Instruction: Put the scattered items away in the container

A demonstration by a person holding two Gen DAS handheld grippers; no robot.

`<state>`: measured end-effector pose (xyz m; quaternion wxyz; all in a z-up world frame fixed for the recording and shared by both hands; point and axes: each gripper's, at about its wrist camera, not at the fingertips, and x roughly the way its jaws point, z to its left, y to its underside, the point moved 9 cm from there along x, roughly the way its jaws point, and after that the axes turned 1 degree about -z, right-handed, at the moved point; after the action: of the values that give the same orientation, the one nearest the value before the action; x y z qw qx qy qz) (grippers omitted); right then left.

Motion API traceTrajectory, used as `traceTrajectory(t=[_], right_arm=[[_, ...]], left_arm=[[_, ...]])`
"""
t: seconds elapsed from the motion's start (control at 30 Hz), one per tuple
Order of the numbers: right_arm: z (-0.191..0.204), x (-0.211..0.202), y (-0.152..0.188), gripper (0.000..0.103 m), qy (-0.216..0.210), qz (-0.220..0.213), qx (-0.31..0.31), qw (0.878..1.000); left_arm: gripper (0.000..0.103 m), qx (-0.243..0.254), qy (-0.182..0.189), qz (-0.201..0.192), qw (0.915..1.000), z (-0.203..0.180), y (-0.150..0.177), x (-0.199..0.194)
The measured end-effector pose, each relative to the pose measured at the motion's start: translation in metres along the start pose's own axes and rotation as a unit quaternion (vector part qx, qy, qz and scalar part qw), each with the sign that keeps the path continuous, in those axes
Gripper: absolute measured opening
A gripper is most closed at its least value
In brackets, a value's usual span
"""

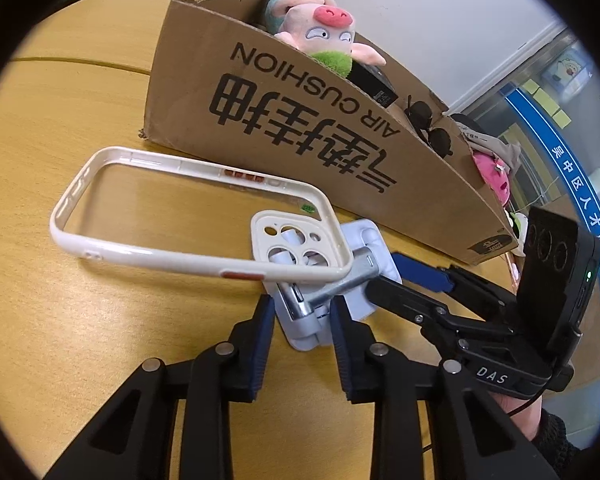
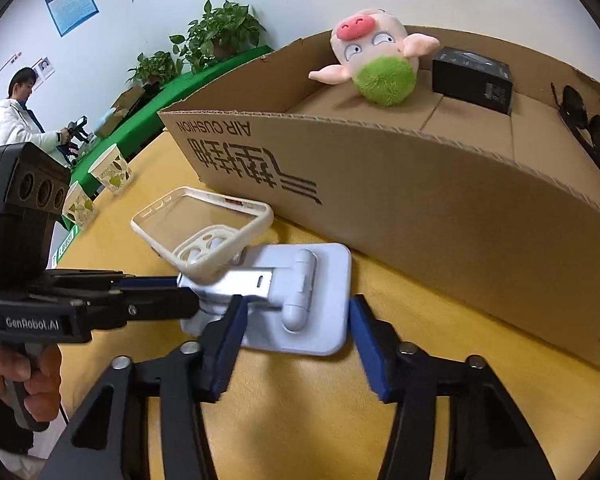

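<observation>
We see a wood-grain table (image 2: 300, 408), smooth, yellowish. On it stands a corrugated cardboard box (image 2: 420, 200), printed side toward us, top open w/ a ragged cut edge. Inside the box: a soft plush pig (image 2: 374, 50) w/ a fuzzy green ball under its snout, a matte black carton (image 2: 474, 80) and dark sunglasses (image 2: 588, 136) against the far wall.

Just in front of the box lies a cream phone case (image 1: 188, 216), glossy plastic, rounded corners, clear back, camera cut-outs at the near end. That end rests on a pale blue phone stand (image 2: 320, 304): flat rounded-rectangle base, cylinder hinge, brushed metal arm folded down. The stand sits on the table close to the box's long side.

Two paper cups (image 2: 112, 172) w/ leaf print stand near the table's far-left edge in the right wrist view.

Left gripper (image 1: 300, 320): jaws narrow, blue ribbed pads on either side of the stand's metal hinge end; we can't tell if they press on it. Right gripper (image 2: 296, 336): jaws about half open, straddling the stand's base, right pad clear of it.
</observation>
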<state>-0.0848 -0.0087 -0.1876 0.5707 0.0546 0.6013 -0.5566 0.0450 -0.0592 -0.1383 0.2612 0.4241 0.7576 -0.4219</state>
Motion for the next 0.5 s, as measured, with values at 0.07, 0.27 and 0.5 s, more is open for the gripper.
traceTrajectory(t=[0.07,0.27,0.5], right_arm=[[-0.001,-0.005,0.007,0.042,0.004,-0.002,0.002,1.0],[0.004,-0.026,0.033,0.039,0.013,-0.01,0.022,1.0],[0.004,-0.07,0.043,0.038,0.04,-0.051,0.03,0.997]], left_arm=[[0.025,0.008,-0.004,0.001,1.0,-0.002,0.003,-0.002],[0.025,0.04,-0.006,0.013,0.9991,-0.016,0.019,-0.005],[0.023,0.063,0.018,0.013,0.9978,-0.047,0.031,-0.013]])
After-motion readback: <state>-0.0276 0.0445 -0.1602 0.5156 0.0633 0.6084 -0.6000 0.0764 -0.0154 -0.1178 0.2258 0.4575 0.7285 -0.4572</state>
